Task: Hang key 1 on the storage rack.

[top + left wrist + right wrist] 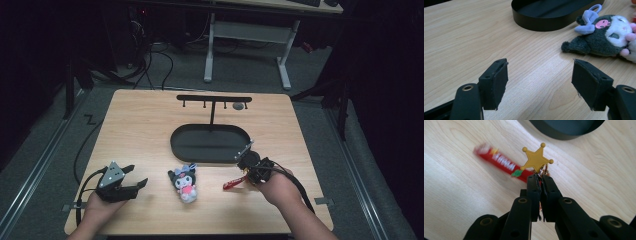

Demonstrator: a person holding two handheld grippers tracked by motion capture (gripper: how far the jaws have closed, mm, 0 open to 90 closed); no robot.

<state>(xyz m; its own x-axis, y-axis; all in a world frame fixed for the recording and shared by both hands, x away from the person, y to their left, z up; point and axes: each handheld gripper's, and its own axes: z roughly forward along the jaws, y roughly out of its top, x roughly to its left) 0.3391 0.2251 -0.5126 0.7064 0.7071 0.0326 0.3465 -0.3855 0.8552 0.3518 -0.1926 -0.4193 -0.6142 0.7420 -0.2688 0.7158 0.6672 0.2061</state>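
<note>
The keychain [534, 161] is pinched in the closed right gripper [539, 178], low right. The left gripper [540, 82] is spread wide, empty. The rack [214, 99] remains bare; hanging is judged outstanding.

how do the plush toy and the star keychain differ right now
The plush toy lies flat on the table, untouched; the star keychain is pinched in the right gripper. The plush toy is dark, fuzzy, with a lilac bow; the star keychain is flat yellow with a red strap. The plush toy faces the open left gripper. Both sit near the black tray.
</note>
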